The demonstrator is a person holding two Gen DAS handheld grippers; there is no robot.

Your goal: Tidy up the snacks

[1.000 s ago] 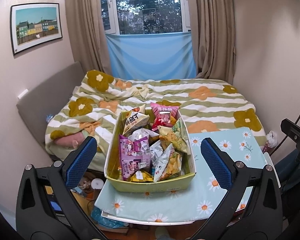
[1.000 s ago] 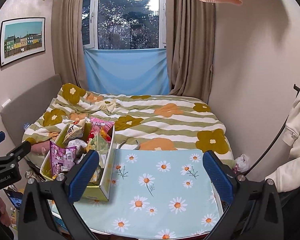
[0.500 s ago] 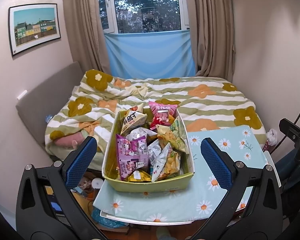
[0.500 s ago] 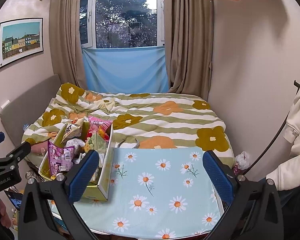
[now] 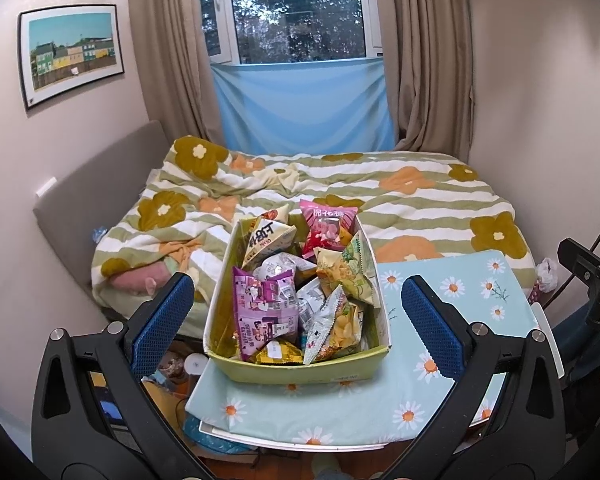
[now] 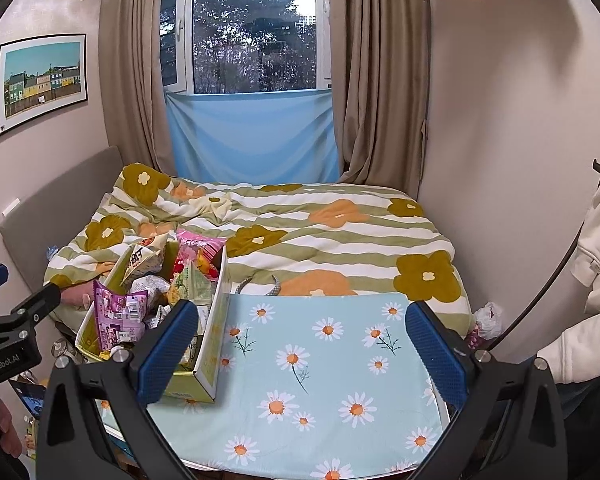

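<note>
While both claws stay wide apart, the snack box (image 5: 296, 372) sits just past the left claw (image 5: 298, 316), left of the right claw (image 6: 302, 354).

My left gripper (image 5: 298, 320) was a black plastic frame with triangular cut-outs in each arm and silver round-headed screws at the joints. Its fingers (image 5: 164, 322) wore blue pads with a fine dimpled grid. My right gripper (image 6: 302, 354) was built the same way: black arms, silver screws, blue textured pads (image 6: 436, 356). Seen from the right wrist camera, the left unit's black body carried white "GenRobot.AI" lettering. Bare skin of my left hand (image 6: 4, 428) showed beneath it.
</note>
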